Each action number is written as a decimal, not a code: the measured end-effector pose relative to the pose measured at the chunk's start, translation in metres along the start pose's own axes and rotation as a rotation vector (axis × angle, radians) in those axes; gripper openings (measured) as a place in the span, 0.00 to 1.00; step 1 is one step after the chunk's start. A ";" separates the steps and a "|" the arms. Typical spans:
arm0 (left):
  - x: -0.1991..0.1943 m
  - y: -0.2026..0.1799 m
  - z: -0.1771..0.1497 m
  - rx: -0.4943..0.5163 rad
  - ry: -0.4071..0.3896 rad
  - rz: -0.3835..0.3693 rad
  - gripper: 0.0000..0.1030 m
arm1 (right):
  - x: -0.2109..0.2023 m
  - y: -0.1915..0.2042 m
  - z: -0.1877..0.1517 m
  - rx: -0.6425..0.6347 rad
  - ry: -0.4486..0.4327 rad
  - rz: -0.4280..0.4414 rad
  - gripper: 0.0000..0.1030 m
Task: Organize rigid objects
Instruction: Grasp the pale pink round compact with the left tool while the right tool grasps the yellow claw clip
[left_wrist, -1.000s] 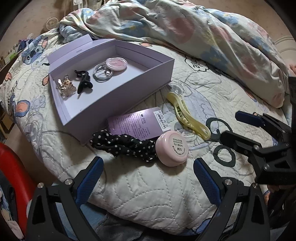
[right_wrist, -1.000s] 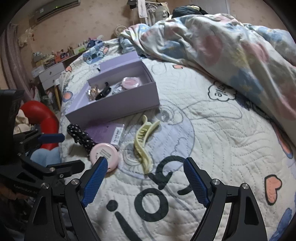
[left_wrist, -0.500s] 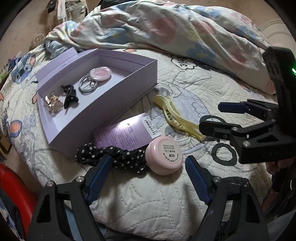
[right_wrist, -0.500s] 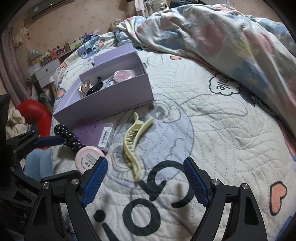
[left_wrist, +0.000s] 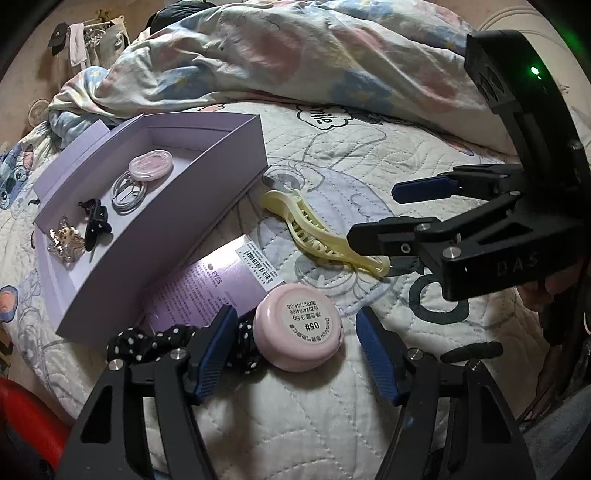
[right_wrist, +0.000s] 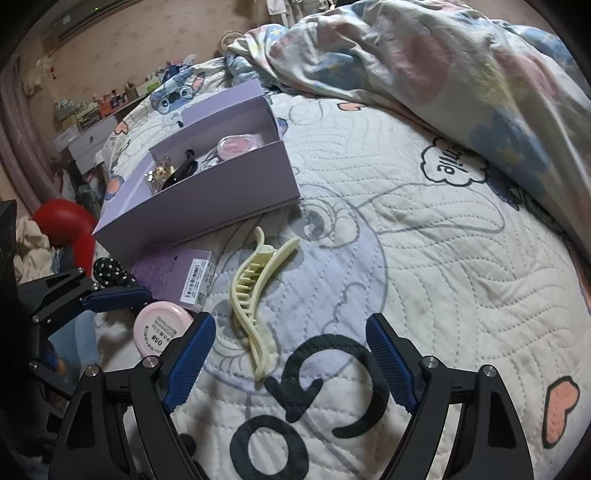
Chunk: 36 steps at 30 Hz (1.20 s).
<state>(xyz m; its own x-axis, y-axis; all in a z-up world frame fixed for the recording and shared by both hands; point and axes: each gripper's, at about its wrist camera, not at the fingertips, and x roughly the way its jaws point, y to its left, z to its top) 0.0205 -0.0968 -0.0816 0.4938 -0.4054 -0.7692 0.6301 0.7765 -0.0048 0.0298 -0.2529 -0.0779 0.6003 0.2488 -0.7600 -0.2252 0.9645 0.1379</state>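
An open lilac box (left_wrist: 207, 206) (right_wrist: 221, 199) lies on the quilt, holding a pink compact (left_wrist: 150, 166), a wire ring, a black clip (left_wrist: 95, 227) and a sparkly clip. Outside it lie a pale yellow hair claw (left_wrist: 317, 236) (right_wrist: 255, 295), a round pink jar (left_wrist: 300, 332) (right_wrist: 160, 326), a black polka-dot scrunchie (left_wrist: 155, 341) and a purple carton (left_wrist: 218, 284) (right_wrist: 173, 273). My left gripper (left_wrist: 295, 350) is open, its fingers on either side of the pink jar. My right gripper (right_wrist: 288, 350) is open, just short of the hair claw's near end.
A rumpled floral duvet (left_wrist: 314, 55) (right_wrist: 443, 66) covers the far side of the bed. The quilt's edge (left_wrist: 258, 450) drops off close below my left gripper. A red object (right_wrist: 66, 221) and a dresser with clutter (right_wrist: 92, 125) stand beyond the bed at left.
Both grippers have moved forward. The left one has closed in around the pink jar. The right one has come up to the yellow hair claw.
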 end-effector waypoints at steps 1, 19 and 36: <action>0.001 -0.001 -0.001 0.007 0.001 -0.001 0.65 | 0.001 0.000 0.001 0.001 0.002 0.001 0.82; 0.002 0.004 -0.005 -0.025 -0.002 -0.005 0.51 | 0.024 0.013 0.017 -0.049 0.038 0.054 0.61; -0.011 0.017 -0.004 -0.158 -0.031 -0.015 0.51 | 0.031 0.024 0.015 -0.106 0.080 0.040 0.21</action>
<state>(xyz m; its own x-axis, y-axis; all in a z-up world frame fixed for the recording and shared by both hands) 0.0240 -0.0772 -0.0759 0.5052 -0.4302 -0.7482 0.5367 0.8355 -0.1180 0.0544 -0.2207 -0.0883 0.5269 0.2748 -0.8043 -0.3302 0.9381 0.1042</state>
